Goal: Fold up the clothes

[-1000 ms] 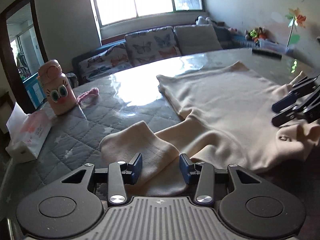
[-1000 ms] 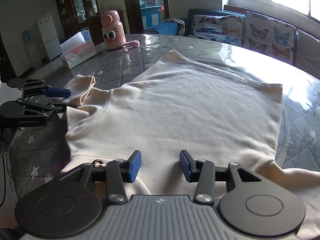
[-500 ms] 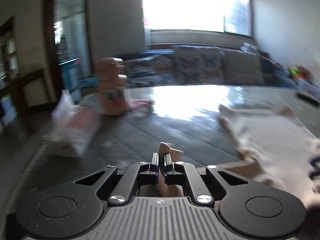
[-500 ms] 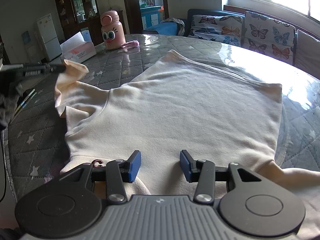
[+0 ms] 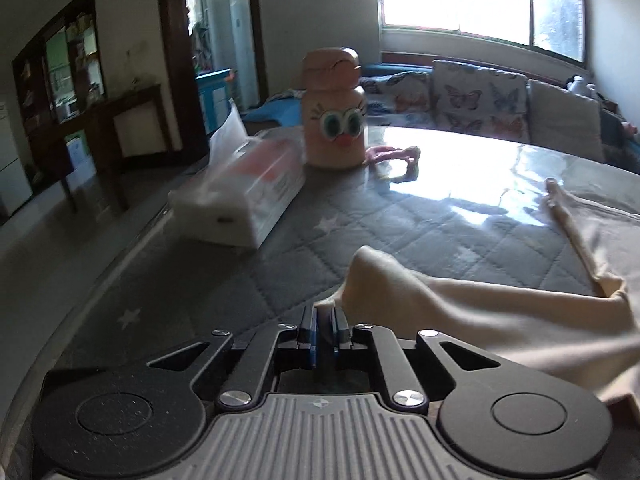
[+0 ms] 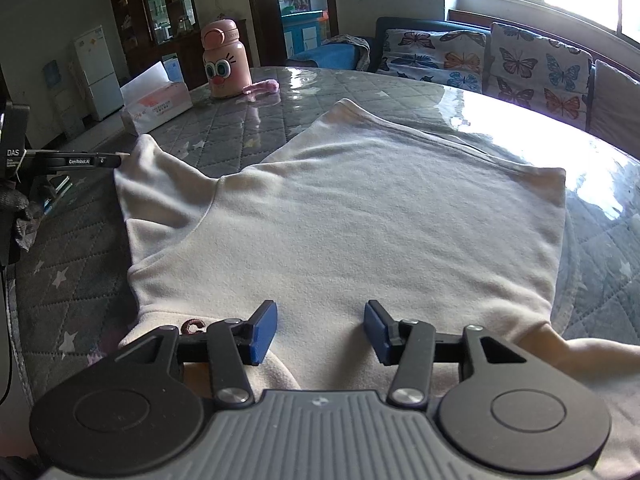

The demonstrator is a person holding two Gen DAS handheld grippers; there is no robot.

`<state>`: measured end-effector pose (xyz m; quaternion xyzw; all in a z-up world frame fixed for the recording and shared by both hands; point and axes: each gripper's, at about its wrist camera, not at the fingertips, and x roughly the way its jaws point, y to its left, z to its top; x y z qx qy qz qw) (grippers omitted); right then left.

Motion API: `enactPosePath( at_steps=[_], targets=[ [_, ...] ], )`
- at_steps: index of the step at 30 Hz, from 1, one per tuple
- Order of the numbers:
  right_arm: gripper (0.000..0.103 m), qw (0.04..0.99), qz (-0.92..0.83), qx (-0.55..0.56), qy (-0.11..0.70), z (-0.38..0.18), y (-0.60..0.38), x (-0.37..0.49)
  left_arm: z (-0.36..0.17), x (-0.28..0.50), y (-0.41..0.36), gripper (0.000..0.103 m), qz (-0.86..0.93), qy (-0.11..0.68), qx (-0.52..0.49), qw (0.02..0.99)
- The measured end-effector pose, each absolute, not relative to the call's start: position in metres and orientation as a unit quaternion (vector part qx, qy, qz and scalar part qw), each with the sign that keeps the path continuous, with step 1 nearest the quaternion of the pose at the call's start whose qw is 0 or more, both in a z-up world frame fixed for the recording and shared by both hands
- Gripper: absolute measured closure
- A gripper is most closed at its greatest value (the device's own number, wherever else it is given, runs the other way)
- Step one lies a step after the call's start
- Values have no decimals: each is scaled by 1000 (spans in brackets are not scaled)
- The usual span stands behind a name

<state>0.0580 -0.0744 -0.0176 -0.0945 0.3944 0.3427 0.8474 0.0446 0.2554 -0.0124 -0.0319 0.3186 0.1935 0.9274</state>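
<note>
Sleeve cuff pinched thin, and the pinch is easing

The left gripper (image 5: 323,322) holds only the cuff edge of the cream sweater's sleeve (image 6: 160,184), stretched away from the sweater (image 6: 360,216) body toward the tissue box (image 6: 156,106); its jaws are opening, so the sleeve may slip out and crumple. The right gripper (image 6: 320,330), widening, hovers empty over the collar.

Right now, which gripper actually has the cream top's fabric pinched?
The left gripper: its pads press the sleeve tip of the cream top, though its jaws are opening. The right gripper is apart, opening wider, fabric unpinched between its pads.
</note>
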Motion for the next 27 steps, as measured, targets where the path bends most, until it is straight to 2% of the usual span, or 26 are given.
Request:
enactPosePath(
  at_steps=[9, 15, 27],
  targets=[
    [47, 847, 345, -96, 393, -17, -73, 56, 1, 48, 215, 81, 131, 303, 3, 944],
    [47, 847, 345, -95, 393, -18, -73, 56, -18, 76, 213, 81, 121, 348, 16, 930],
    [43, 845, 349, -96, 393, -17, -72, 57, -27, 120, 222, 81, 154, 345, 83, 922]
  ],
)
